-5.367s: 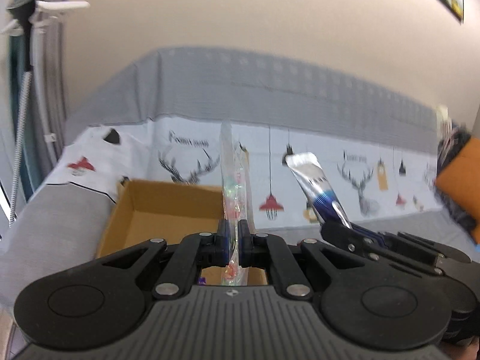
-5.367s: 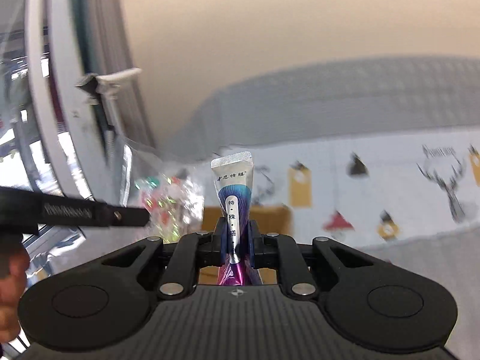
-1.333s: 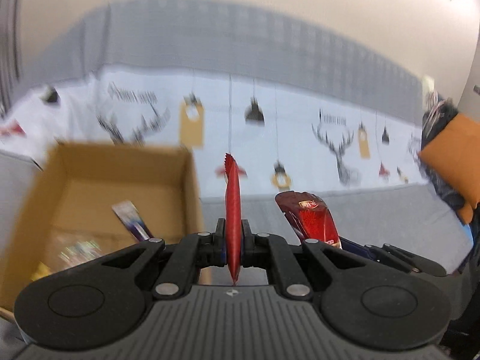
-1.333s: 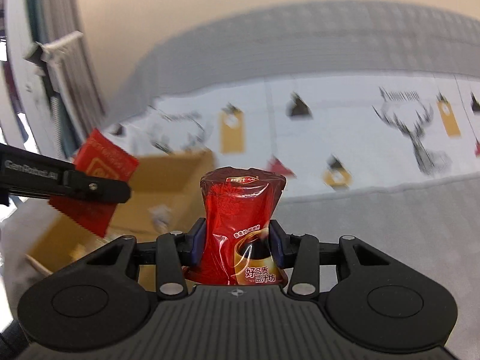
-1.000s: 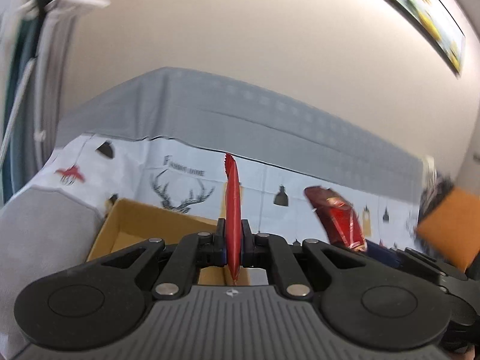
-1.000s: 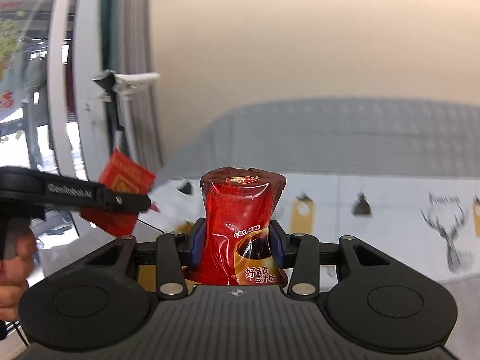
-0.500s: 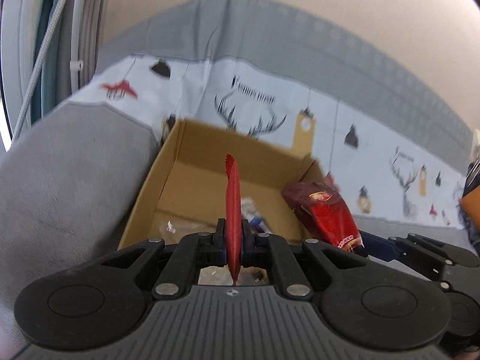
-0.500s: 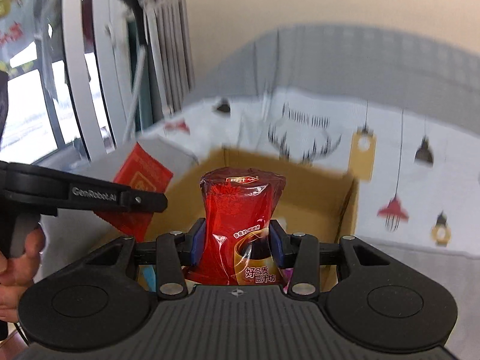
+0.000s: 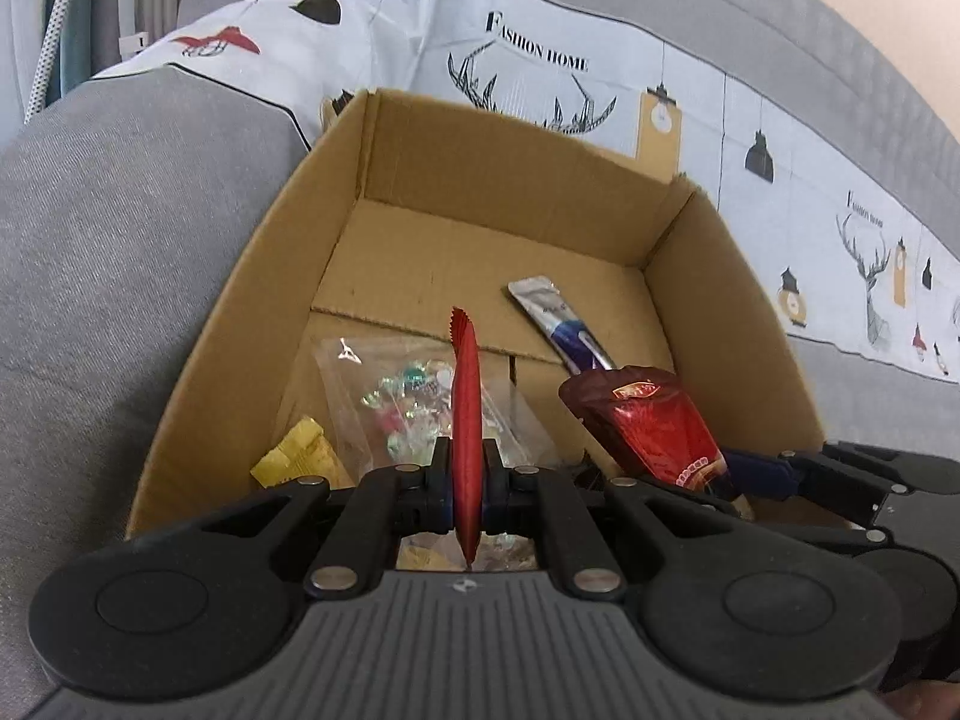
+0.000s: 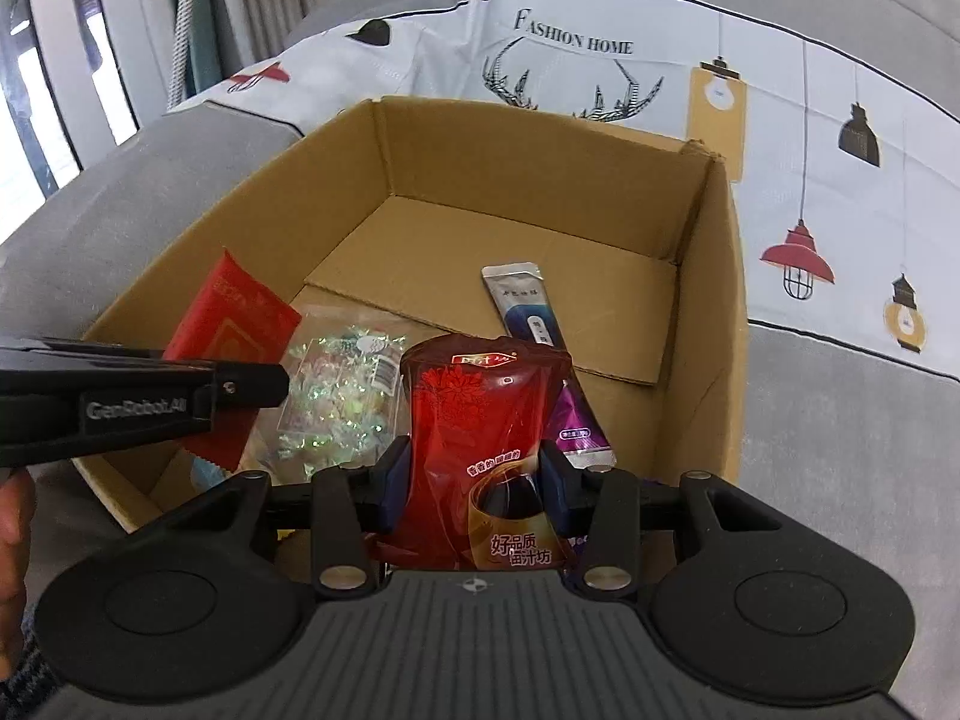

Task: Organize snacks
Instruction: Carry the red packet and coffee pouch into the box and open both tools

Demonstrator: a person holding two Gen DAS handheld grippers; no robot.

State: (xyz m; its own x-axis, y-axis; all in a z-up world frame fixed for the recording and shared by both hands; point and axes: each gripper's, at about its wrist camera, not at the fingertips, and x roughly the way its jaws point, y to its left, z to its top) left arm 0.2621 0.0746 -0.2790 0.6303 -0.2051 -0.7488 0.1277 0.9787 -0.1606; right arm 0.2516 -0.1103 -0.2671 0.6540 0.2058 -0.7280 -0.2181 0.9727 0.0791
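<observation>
An open cardboard box [image 9: 732, 312] [image 10: 714, 276] sits on a grey sofa. My left gripper [image 9: 467, 480] is shut on a flat red packet [image 9: 465, 396], seen edge-on, held over the box's near left part; it also shows in the right wrist view [image 10: 231, 324]. My right gripper [image 10: 474, 480] is shut on a red snack pouch [image 10: 480, 420] over the box's near right part; the pouch also shows in the left wrist view [image 9: 654, 426]. Inside the box lie a clear candy bag [image 10: 336, 390], a silver-blue-purple stick packet [image 10: 528, 312] and a yellow packet [image 9: 300, 456].
A white printed cover [image 10: 600, 60] drapes the sofa back behind the box. The grey sofa arm [image 9: 120, 240] rises left of the box. Curtains and a window [image 10: 90, 30] are at the far left.
Both grippers have come down and forward over the box with their packets still held. The box now fills both views.
</observation>
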